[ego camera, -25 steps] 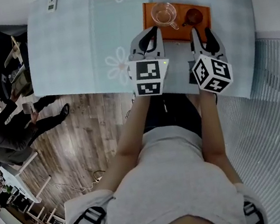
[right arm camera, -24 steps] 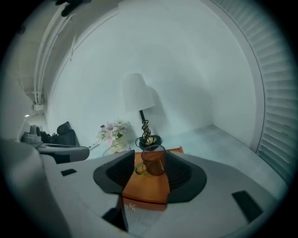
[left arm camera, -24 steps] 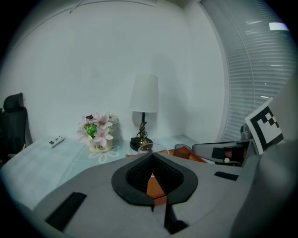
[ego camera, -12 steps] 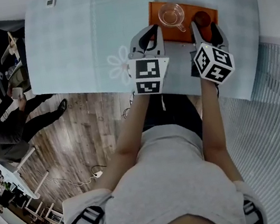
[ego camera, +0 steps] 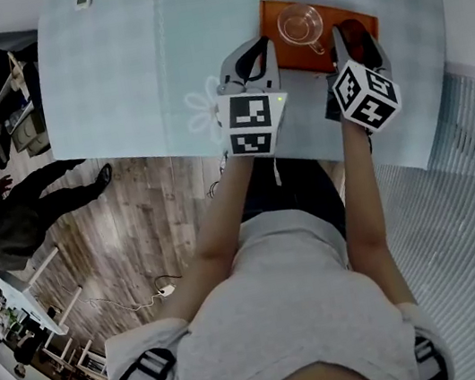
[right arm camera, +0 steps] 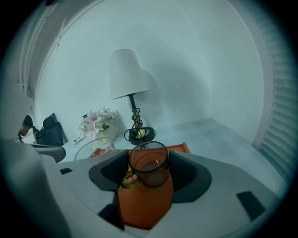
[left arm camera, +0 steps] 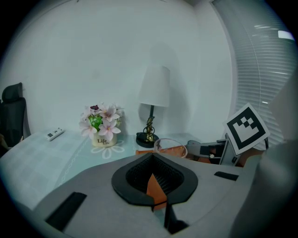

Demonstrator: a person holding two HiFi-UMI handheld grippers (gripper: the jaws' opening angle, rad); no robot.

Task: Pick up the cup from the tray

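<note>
Right gripper (right arm camera: 149,160): tongs spread, straddling cup (right arm camera: 150,171), lined up to pinch, contact with the glass unclear | cup: standing on tray (right arm camera: 139,204), its 3 o'clock end | left gripper (left arm camera: 152,155): tips together, empty, parked at tray's 9 o'clock, out of the way.

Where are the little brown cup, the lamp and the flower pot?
brown cup (right arm camera: 149,174): right gripper view, on its glass side wall.
lamp (right arm camera: 126,74): right gripper view, on its white shade.
flower pot (left arm camera: 103,140): left gripper view, on its printed front.
</note>
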